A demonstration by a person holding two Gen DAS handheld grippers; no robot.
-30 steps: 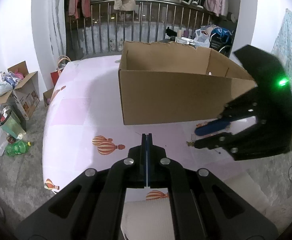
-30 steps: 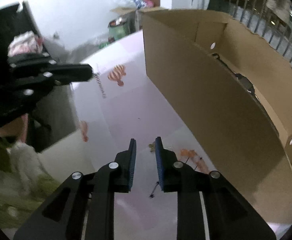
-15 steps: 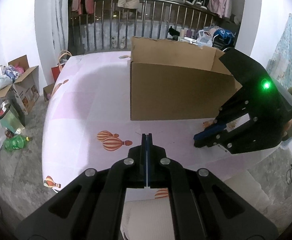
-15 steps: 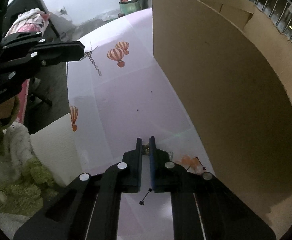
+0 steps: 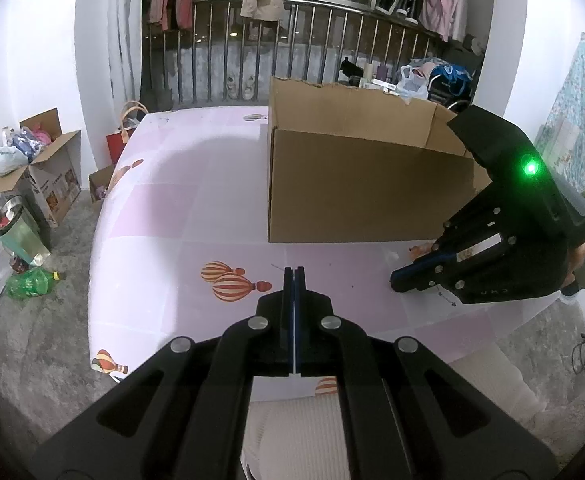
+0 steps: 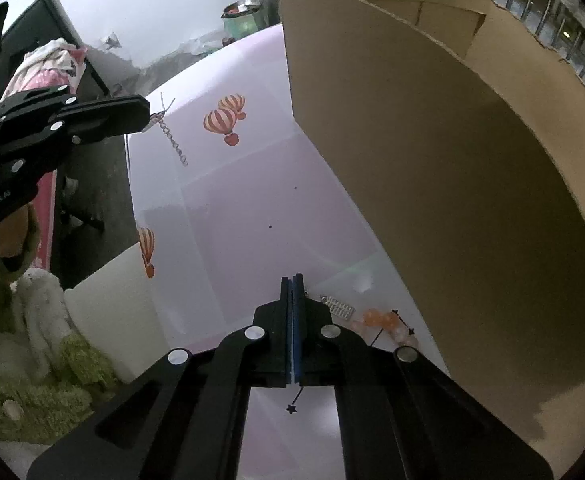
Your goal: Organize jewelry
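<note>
My left gripper [image 5: 294, 270] is shut; in the right wrist view it [image 6: 146, 110] holds a silver chain [image 6: 172, 142] that dangles above the table's left edge. My right gripper [image 6: 292, 280] is shut low over the pink tablecloth [image 6: 232, 208], apparently on a black star string [image 6: 292, 408] hanging beneath it. It also shows in the left wrist view [image 5: 396, 278]. A silver comb-like piece [image 6: 340, 307] and orange beads [image 6: 380, 320] lie just right of its tips. The open cardboard box [image 5: 356, 184] stands behind them.
The box wall [image 6: 432, 160] rises close on the right of my right gripper. Beyond the table's left edge the floor holds a cardboard box [image 5: 40, 176], a green bottle [image 5: 32, 282] and a bin [image 5: 16, 228]. A railing [image 5: 292, 48] with hanging clothes stands at the back.
My right gripper has shut from open and come down by the jewelry near the box. My left gripper has drawn back from the box, still shut with the chain.
</note>
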